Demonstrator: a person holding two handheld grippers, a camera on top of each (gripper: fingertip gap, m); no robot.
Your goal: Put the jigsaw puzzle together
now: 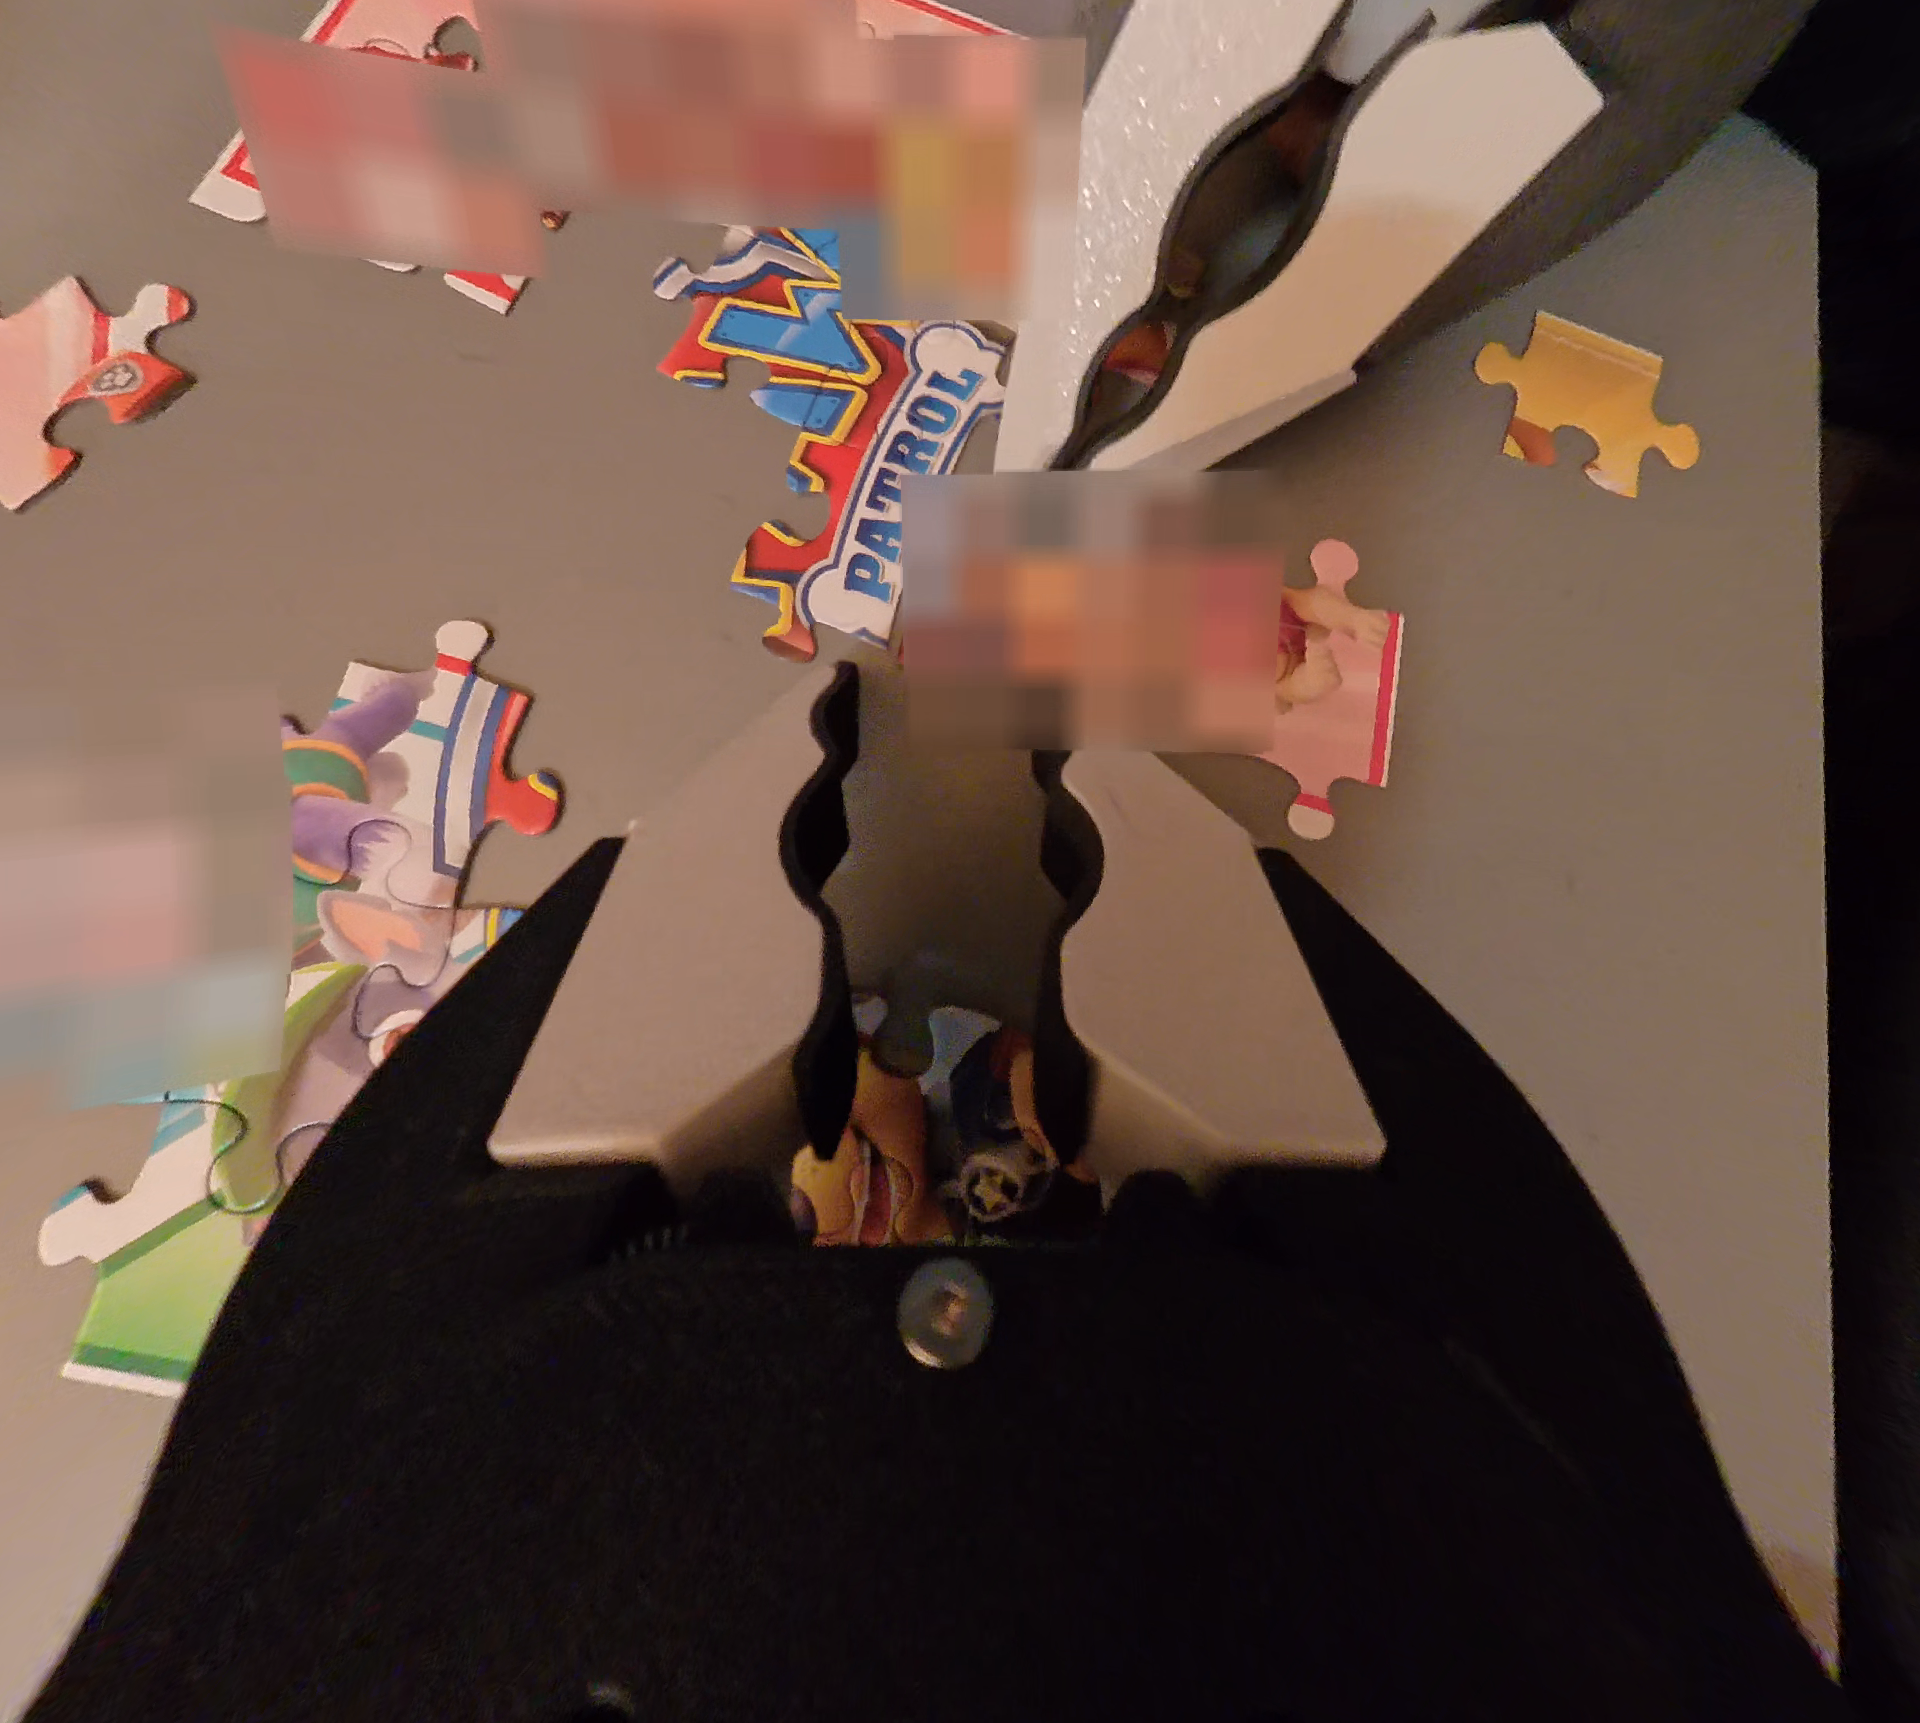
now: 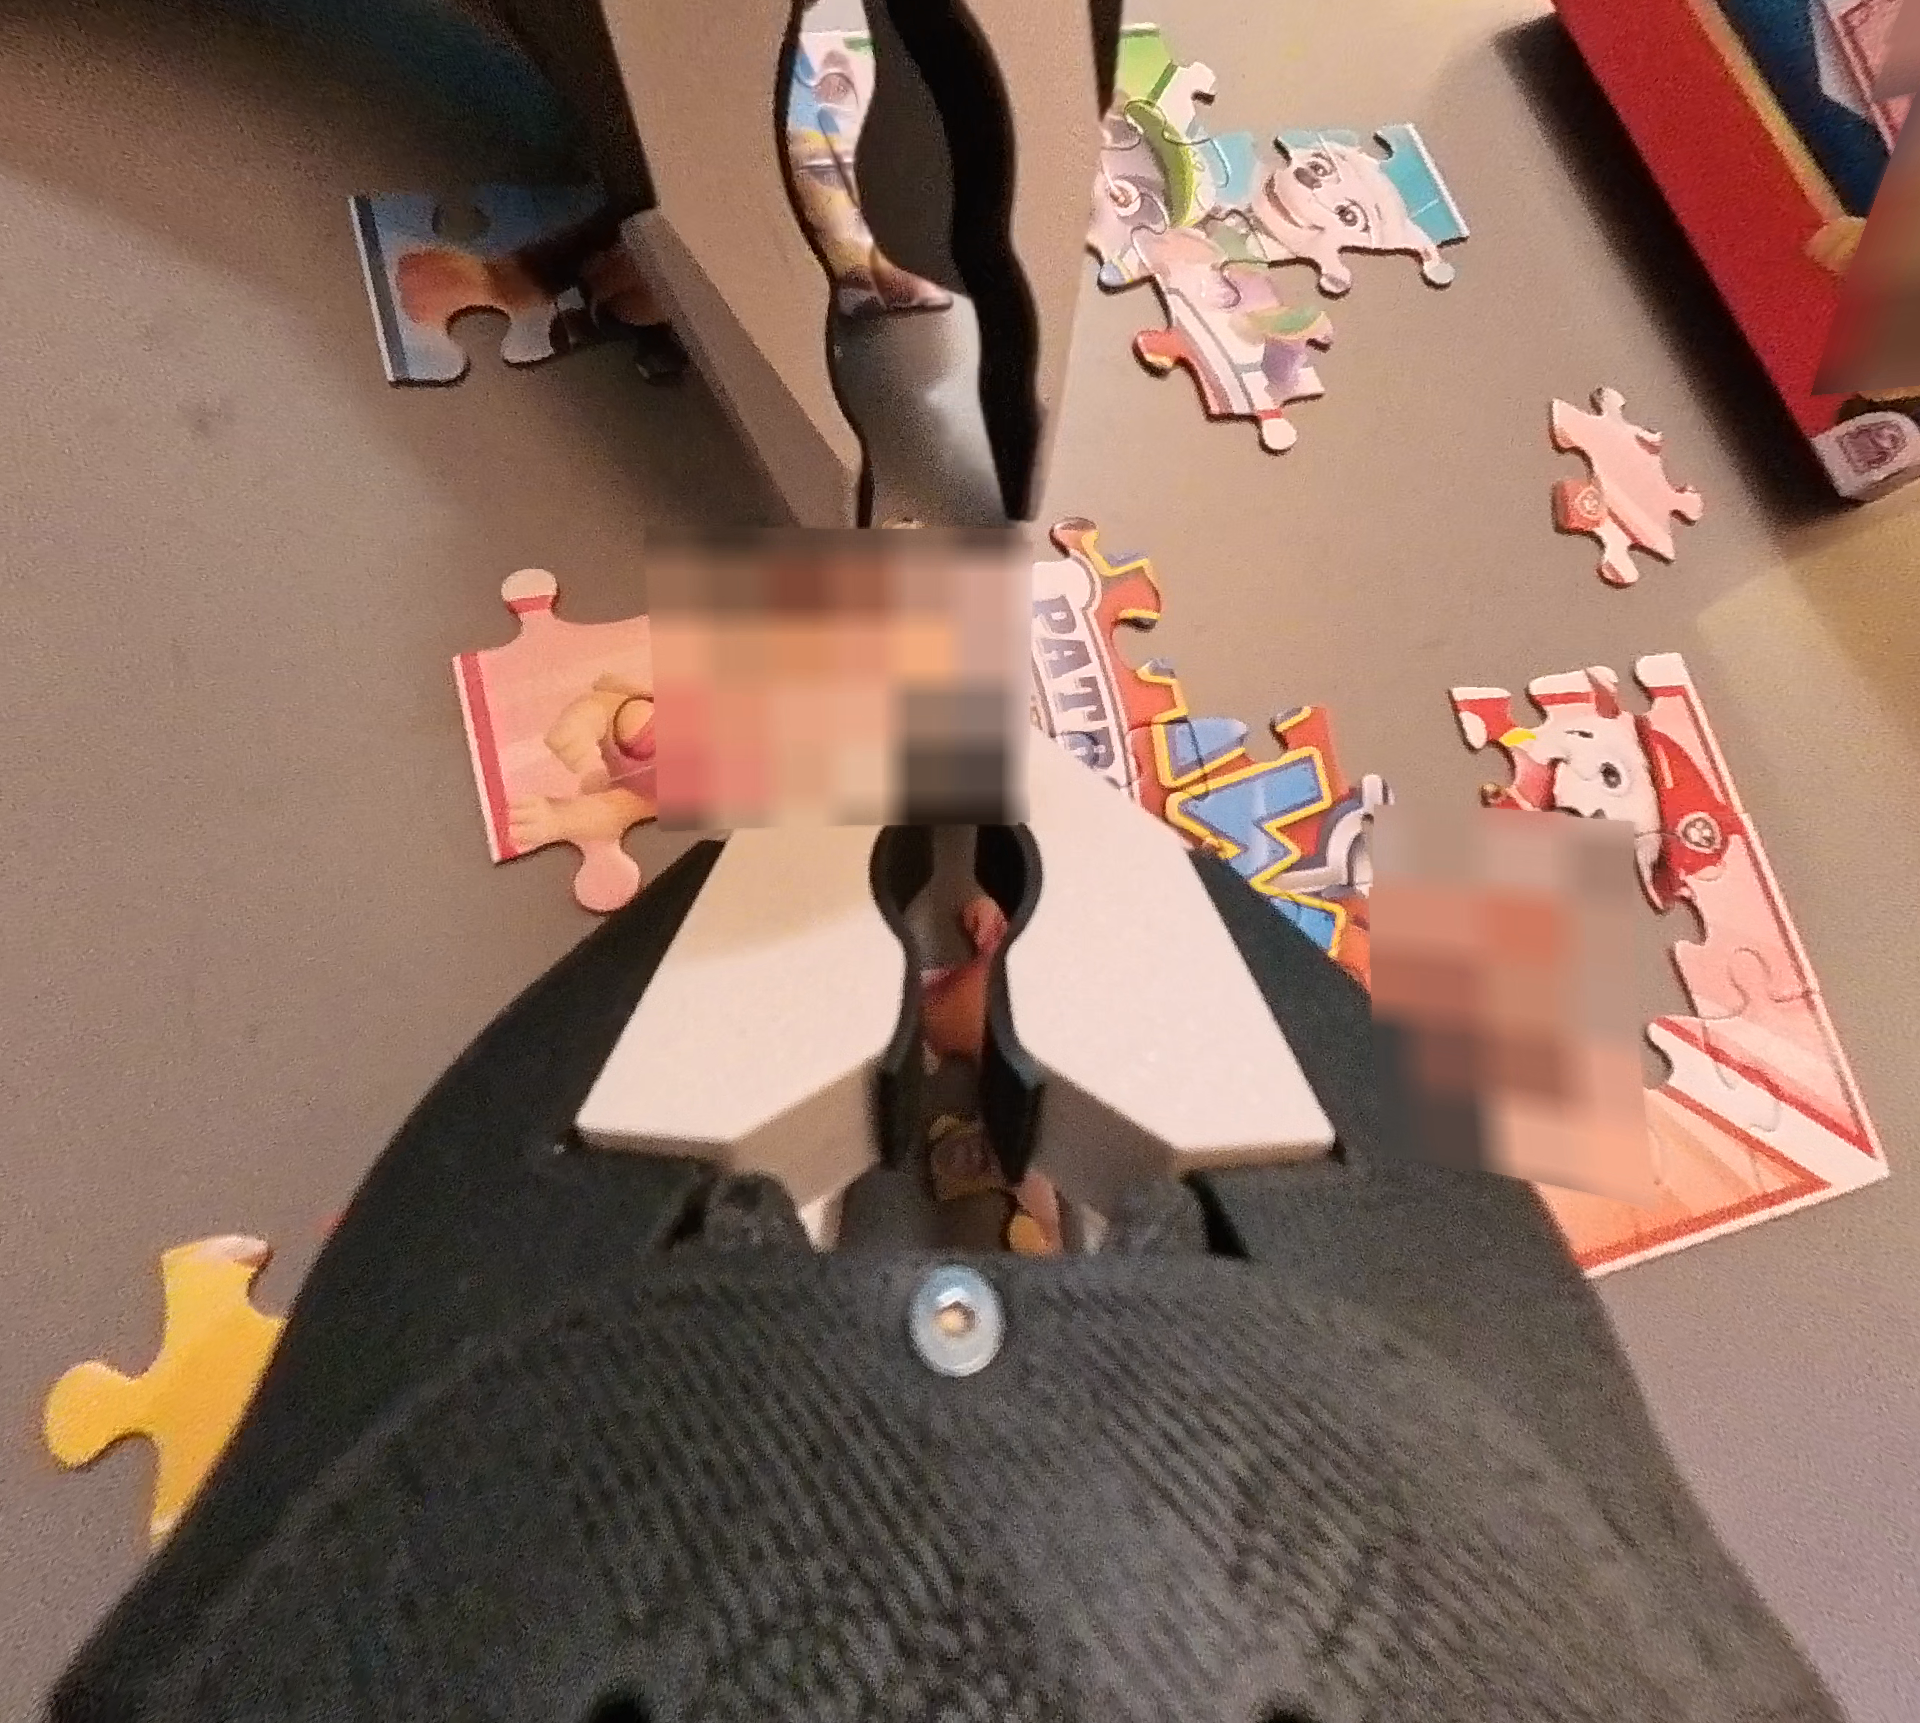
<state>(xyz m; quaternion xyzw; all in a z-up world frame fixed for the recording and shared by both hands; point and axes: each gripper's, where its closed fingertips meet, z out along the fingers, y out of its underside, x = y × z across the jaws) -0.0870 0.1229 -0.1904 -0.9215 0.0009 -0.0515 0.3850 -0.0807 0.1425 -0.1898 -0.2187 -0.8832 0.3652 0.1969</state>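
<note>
Pink piece [image 1: 1340,676] lies at one o'clock of parted, bare left gripper [image 1: 951,738]; right gripper [image 1: 1081,447] closed, tips down beside it.

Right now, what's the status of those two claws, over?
Left claw open, empty. Right claw shut, tips by pink puzzle piece, flat on table. Loose pieces all around.

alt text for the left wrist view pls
The left gripper hangs open over a grey table, its tips near a pink puzzle piece partly hidden by blur. The right gripper, jaws together, reaches in from the upper right. Loose and joined puzzle pieces lie scattered around.
</note>
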